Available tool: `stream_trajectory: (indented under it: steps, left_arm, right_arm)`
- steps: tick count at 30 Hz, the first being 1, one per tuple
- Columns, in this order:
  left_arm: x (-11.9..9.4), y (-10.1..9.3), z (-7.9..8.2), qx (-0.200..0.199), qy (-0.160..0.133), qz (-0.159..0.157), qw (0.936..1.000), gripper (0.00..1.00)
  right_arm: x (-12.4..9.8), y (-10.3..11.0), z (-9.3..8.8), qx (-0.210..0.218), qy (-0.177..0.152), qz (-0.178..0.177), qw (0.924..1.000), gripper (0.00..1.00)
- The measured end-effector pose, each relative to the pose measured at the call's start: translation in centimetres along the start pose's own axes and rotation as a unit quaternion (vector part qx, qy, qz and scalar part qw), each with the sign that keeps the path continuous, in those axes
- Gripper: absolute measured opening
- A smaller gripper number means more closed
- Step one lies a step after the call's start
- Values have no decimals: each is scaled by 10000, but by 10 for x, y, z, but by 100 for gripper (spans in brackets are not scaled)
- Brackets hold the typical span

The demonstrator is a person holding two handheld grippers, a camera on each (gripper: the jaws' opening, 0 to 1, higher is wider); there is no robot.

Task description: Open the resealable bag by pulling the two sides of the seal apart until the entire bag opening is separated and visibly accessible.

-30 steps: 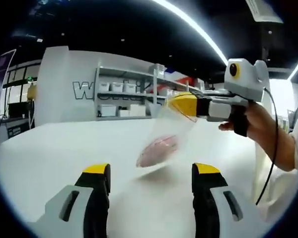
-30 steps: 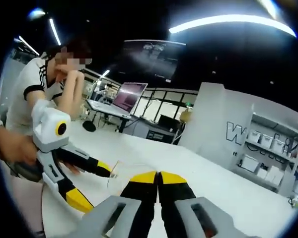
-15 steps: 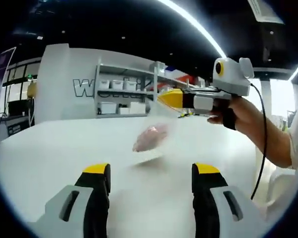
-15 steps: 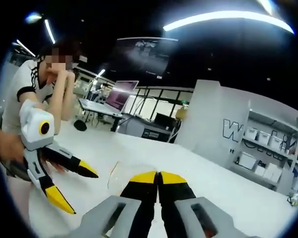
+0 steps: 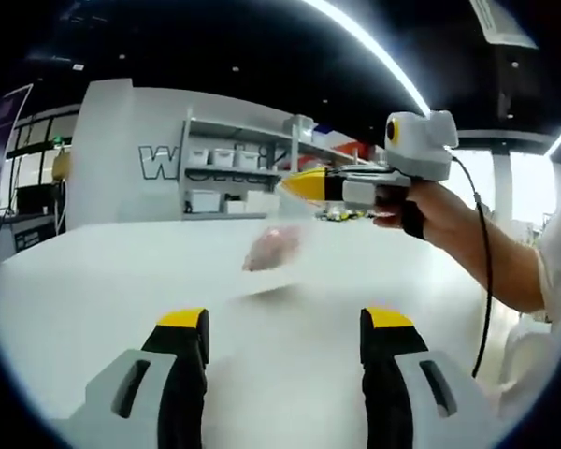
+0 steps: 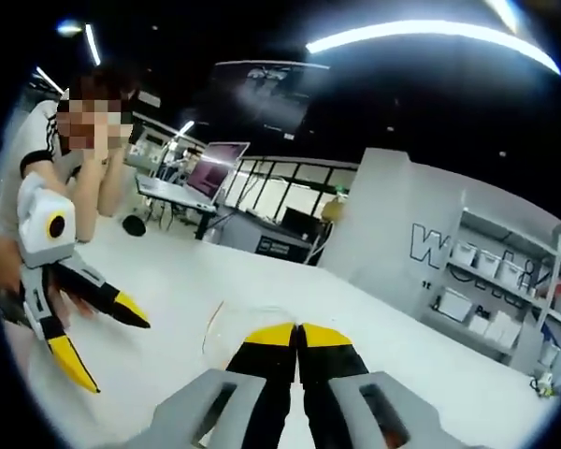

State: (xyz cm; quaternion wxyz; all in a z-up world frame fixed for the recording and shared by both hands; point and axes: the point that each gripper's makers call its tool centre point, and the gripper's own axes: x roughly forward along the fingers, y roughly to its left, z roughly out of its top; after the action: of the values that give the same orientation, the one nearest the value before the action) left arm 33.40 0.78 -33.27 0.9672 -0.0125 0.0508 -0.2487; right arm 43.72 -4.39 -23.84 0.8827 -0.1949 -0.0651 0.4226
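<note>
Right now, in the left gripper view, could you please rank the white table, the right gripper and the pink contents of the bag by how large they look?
1. White table, the widest surface.
2. Right gripper, held up on the right and shut on the bag's top edge.
3. Pink contents, a small blurred patch; it hangs farther from the camera, so true size is unsure.

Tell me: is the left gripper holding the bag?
No. The left gripper is open and apart from the bag, which hangs from the right gripper.

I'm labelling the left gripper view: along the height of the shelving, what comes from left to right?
Lettered white wall → shelving with white bins → pink contents of the clear bag → yellow-tipped right gripper → the hand holding it.
</note>
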Motion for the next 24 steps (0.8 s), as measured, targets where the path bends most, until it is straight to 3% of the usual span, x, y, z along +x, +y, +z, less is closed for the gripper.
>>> stream_trajectory:
  steps: [11,24]
  left_arm:
    - [1,0,-2,-29,50,0,10000,66]
    - [0,0,-3,-106,100,-18,9999,64]
  right_arm:
    - [19,-31,-11,66,86,-151,9998,0]
    - [37,-49,-24,145,231,-181,9995,0]
